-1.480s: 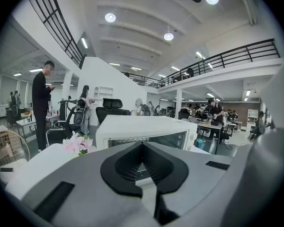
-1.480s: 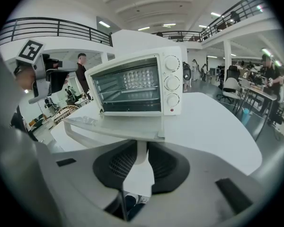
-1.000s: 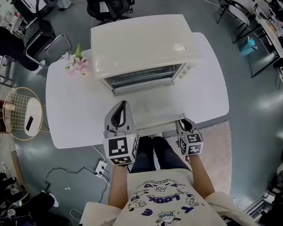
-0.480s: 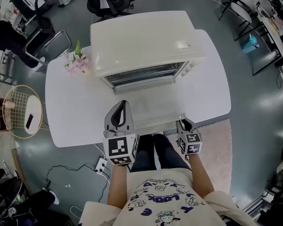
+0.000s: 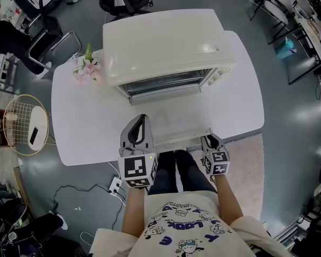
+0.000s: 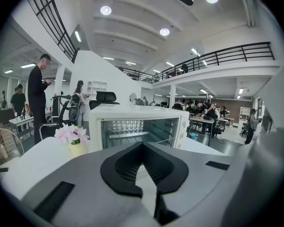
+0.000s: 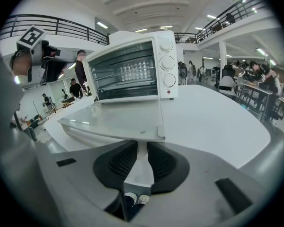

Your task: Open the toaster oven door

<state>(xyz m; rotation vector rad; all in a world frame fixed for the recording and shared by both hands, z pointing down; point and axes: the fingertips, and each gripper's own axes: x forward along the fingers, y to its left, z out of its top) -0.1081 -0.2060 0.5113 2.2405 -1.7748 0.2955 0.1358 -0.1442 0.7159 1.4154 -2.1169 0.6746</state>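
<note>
Very little is changing over this last second. The door (image 5: pixel 174 123) was already swung down a moment ago and it is lying the same way now, flat out toward you like a shelf. Your right gripper (image 5: pixel 209 138) is barely sinking any further. In my judgement you are at the bottom of the swing and the opening is as good as done.

Your right gripper is pinching the right end of the door's handle (image 7: pixel 141 151). A white post of it is sitting squarely between the black pads, and the door's front edge is lying just above them. Its opening is holding steady, neither tightening nor loosening.

Your left gripper (image 5: pixel 142 118) is hovering over the table (image 5: pixel 80 127) just beside the door's left front corner. Its tips are pressed together and carrying nothing.

The toaster oven (image 5: pixel 163 42) is sitting toward the far side of the white table, a cream-white box with three knobs (image 7: pixel 167 63) stacked down its right side. With the door down, the cavity is showing openly, with a wire rack (image 6: pixel 131 135) and a shiny back wall catching the light. The door itself is a pale glass panel in a white frame, roughly level, reaching nearly to the table's near edge. A small pot of pink flowers (image 5: pixel 86 71) is standing to the oven's left, well clear of the door.
</note>
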